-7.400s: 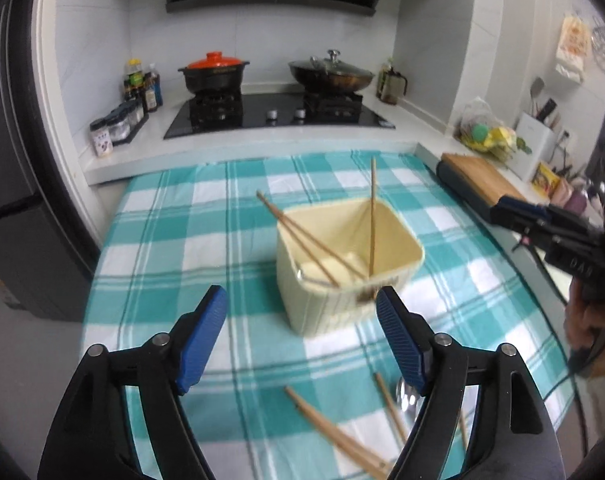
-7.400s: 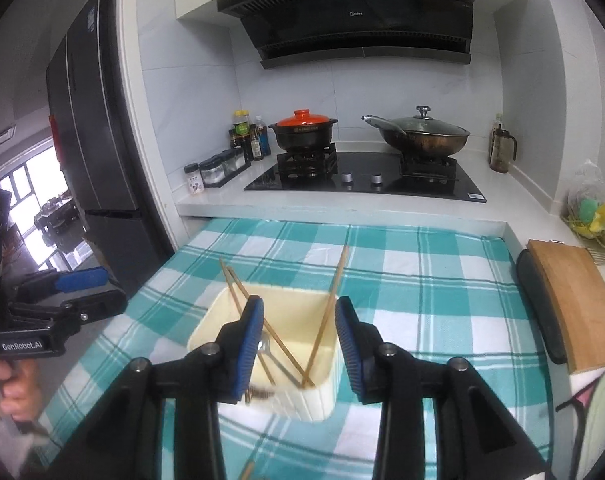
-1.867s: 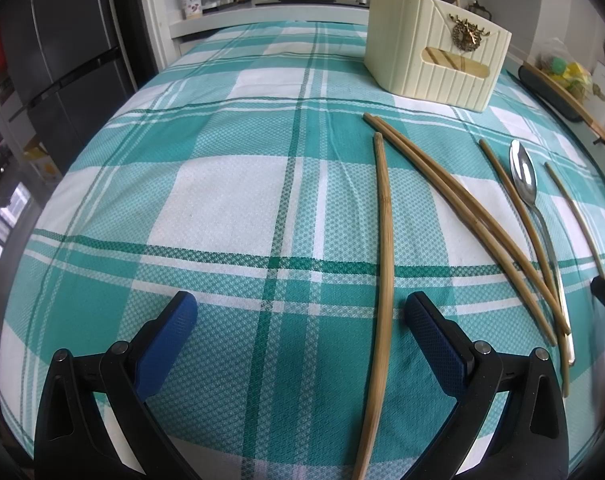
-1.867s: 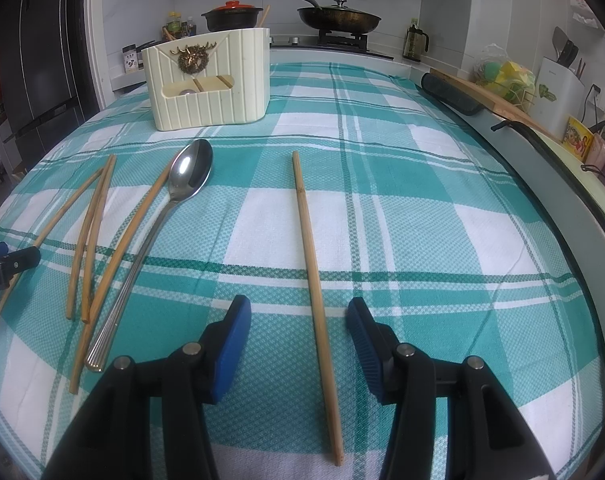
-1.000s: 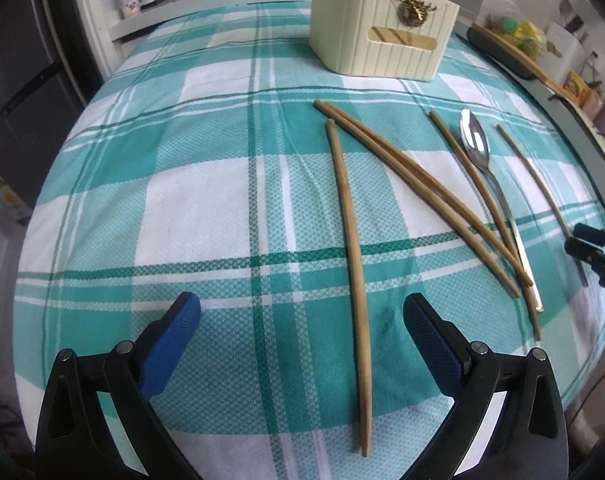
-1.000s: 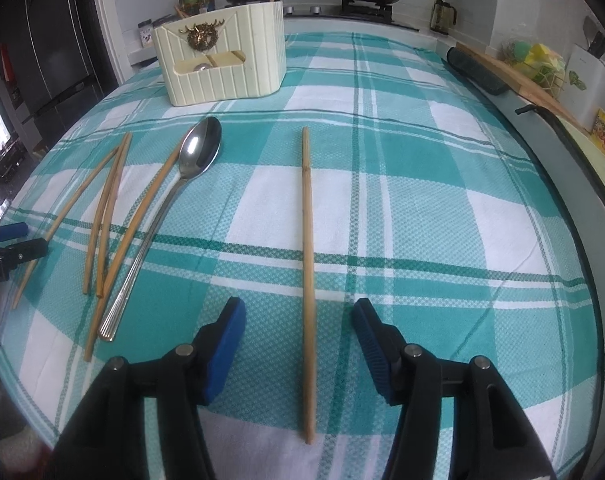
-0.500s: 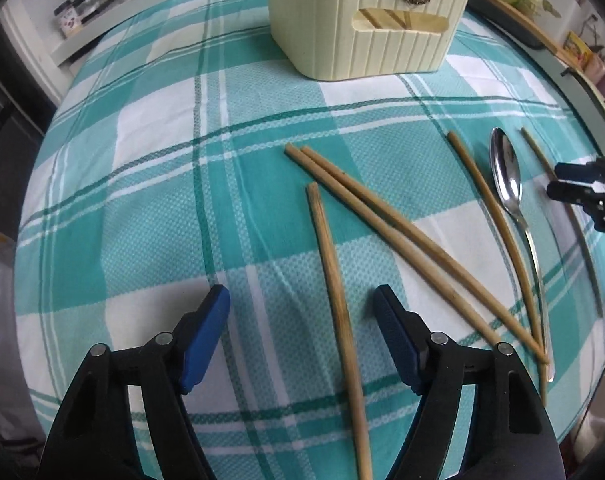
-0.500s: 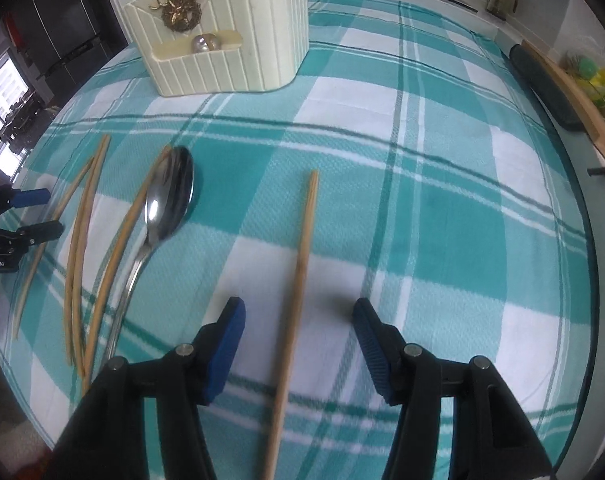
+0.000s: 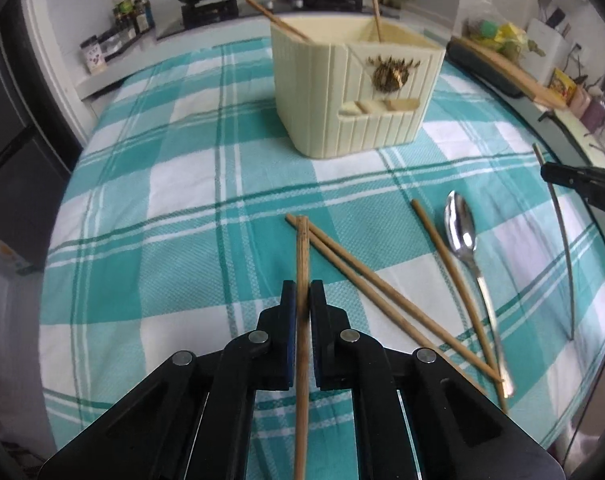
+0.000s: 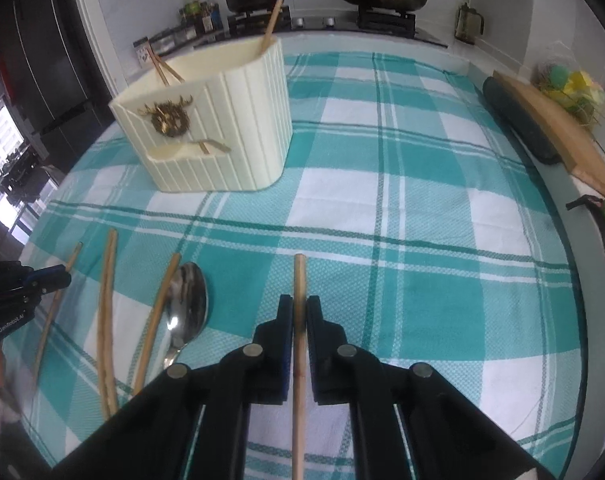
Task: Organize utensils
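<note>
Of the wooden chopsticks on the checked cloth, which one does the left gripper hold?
The leftmost wooden chopstick, clamped in the left gripper and pointing at the cream holder; the other chopsticks lie loose beside the steel spoon.

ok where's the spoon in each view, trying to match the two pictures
Left wrist view: the spoon lies right of centre on the checked cloth, bowl toward the holder, a chopstick along its left side.
Right wrist view: the spoon lies lower left, just left of the right gripper, its handle running under the gripper.
Shared landmark: the cream utensil holder with the deer-head ornament, at upper left in the right view.
</note>
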`<move>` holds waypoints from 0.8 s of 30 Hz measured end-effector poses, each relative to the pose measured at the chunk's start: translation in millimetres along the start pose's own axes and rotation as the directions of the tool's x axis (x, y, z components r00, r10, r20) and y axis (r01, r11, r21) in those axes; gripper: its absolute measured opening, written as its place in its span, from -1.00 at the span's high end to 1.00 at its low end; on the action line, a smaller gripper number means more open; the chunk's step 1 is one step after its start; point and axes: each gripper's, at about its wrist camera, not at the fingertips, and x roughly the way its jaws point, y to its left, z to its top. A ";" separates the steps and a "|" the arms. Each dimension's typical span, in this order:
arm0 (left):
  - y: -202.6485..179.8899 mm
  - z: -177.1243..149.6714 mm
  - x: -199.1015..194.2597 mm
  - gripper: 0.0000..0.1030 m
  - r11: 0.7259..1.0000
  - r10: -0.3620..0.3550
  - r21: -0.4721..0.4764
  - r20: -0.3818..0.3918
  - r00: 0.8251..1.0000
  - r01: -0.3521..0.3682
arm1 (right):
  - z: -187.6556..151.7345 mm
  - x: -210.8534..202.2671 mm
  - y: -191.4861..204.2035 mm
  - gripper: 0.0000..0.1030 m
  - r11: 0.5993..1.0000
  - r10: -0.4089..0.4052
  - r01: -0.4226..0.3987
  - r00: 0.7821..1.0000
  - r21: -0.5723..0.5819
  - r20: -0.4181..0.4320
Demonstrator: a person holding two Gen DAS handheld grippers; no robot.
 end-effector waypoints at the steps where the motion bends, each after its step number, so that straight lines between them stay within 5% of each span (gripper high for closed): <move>1: 1.2 2.4 -16.1 0.91 1.000 -0.010 -0.007 0.036 0.999 0.010 | 0.5 -16.0 0.9 0.87 1.000 0.007 -0.007 0.999 -0.003 0.034; 6: 7.1 17.7 -94.5 0.91 0.997 -0.056 -0.038 0.209 0.976 0.066 | 5.2 -98.1 6.8 0.87 0.998 0.054 -0.047 0.976 -0.039 0.210; 13: 19.1 74.2 -164.7 0.91 0.989 -0.090 -0.072 0.406 0.910 0.130 | 31.9 -175.0 17.4 0.87 0.995 0.066 -0.027 0.904 -0.098 0.423; 20: 24.4 171.2 -195.3 0.91 0.988 -0.040 -0.101 0.566 0.823 0.117 | 113.3 -197.3 25.6 0.87 0.996 0.082 -0.041 0.824 -0.085 0.560; 24: 16.0 218.1 -181.0 0.91 0.992 -0.014 -0.090 0.624 0.781 0.089 | 167.9 -191.3 34.5 0.87 0.994 0.103 -0.056 0.796 -0.097 0.596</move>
